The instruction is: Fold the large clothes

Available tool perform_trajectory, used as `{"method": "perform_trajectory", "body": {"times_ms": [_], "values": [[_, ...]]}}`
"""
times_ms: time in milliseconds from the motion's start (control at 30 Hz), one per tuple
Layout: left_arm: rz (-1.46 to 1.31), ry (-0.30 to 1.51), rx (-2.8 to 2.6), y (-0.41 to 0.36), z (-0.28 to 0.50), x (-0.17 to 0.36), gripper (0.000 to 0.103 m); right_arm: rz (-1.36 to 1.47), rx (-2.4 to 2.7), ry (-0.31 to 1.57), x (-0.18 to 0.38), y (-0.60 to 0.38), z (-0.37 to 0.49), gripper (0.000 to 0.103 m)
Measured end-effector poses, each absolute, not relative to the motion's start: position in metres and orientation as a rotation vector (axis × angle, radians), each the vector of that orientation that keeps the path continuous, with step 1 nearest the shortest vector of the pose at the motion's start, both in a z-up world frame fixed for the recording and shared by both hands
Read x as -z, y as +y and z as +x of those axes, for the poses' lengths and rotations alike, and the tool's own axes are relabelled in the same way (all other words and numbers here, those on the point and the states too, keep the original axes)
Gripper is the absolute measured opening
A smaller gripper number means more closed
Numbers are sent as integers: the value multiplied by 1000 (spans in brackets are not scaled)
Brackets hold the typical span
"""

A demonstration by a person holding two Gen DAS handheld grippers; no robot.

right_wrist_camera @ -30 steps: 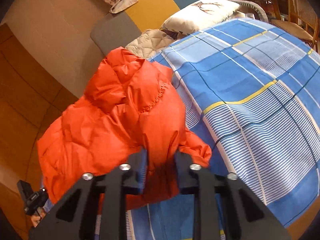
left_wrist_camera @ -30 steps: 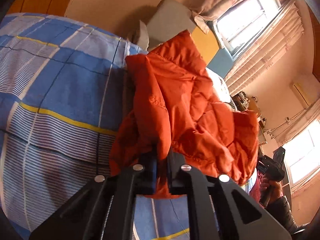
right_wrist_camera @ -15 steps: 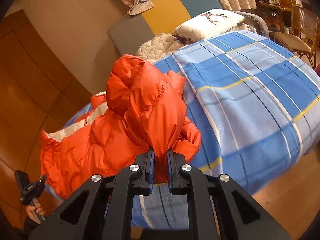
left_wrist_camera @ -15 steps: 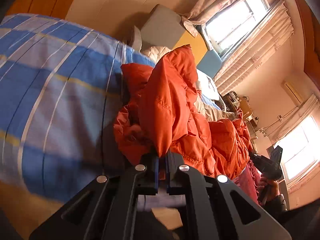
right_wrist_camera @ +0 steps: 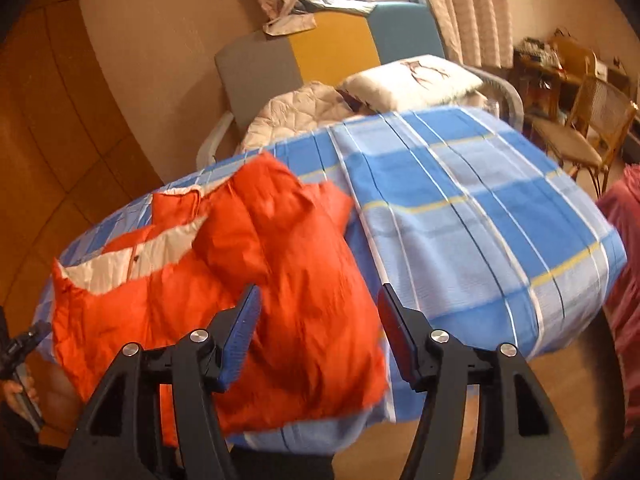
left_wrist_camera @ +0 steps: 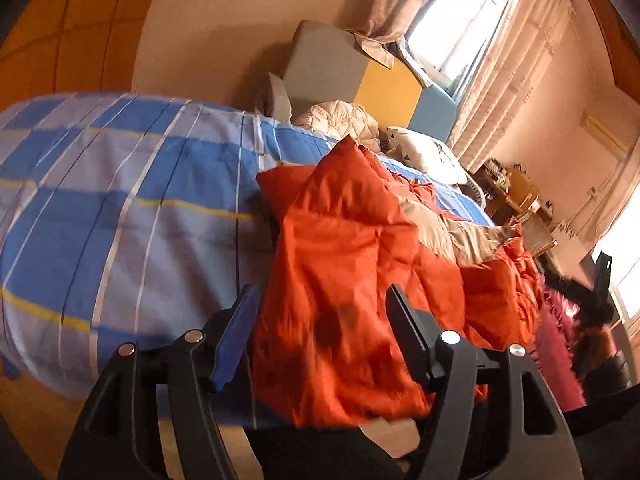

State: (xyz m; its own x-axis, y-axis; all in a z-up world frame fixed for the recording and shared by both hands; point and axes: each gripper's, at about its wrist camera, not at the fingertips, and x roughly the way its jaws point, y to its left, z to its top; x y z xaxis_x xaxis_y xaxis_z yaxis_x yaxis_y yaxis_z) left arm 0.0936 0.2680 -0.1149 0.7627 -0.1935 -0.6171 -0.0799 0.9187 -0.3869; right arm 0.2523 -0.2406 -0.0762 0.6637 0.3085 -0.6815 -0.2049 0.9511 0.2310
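Nearest, left gripper (left_wrist_camera: 322, 320) spread wide, jaws either side of the orange fabric but pinching nothing. Right gripper (right_wrist_camera: 318, 322) likewise spread, holding nothing, poised over the near edge of the same garment.

Just beyond, orange puffer jacket (right_wrist_camera: 276, 280) heaped on the blue plaid bedspread (right_wrist_camera: 480, 216), at the near corner of the bed, its hem hanging a little over the edge. Pale lining (right_wrist_camera: 132, 258) exposed toward the left side in the right wrist view, with what looks like a zip line across it. Probably light for its bulk, soft and springy, with a smooth shell likely to slip and to puff back open after a fold. Best taken at seams, hem corners or cuff edges, where a pinch gathers a firm ridge, not mid-panel where filling squashes away. Likely needs pressing flat between folds.

Farther off, a quilted cream blanket (right_wrist_camera: 296, 112) and a white pillow (right_wrist_camera: 412, 80) at the head of the bed; beyond those, a grey, yellow and blue headboard (right_wrist_camera: 320, 56) under the window.

No readable brand, label or writing anywhere; a dark printed motif on the pillow, too small to make out.
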Motion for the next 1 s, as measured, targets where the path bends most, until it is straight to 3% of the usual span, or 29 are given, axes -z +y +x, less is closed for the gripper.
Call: {"method": "perform_trajectory", "body": {"times_ms": [133, 233, 333, 367, 400, 467, 500, 667, 1000], "values": [[-371, 709, 74, 262, 111, 111, 65, 64, -296, 811, 84, -216, 283, 60], [-354, 709, 85, 258, 123, 110, 64, 14, -289, 825, 91, -203, 302, 68], [-339, 726, 85, 255, 133, 111, 54, -3, -298, 858, 100, -195, 317, 68], [-331, 735, 82, 255, 137, 113, 45, -13, -306, 874, 104, -194, 320, 59], [-319, 742, 71, 255, 139, 113, 34, -34, -299, 881, 105, -192, 320, 38], [-290, 749, 38, 254, 141, 113, 15, -43, -292, 881, 107, -194, 319, 19], [-280, 749, 12, 254, 142, 112, 11, -40, -291, 873, 106, -196, 317, 12], [-260, 713, -58, 250, 138, 97, 3, -30, -256, 806, 91, -205, 302, 5], [-213, 595, -68, 236, 128, 51, 2, -5, -223, 693, 52, -220, 282, 3]]}}
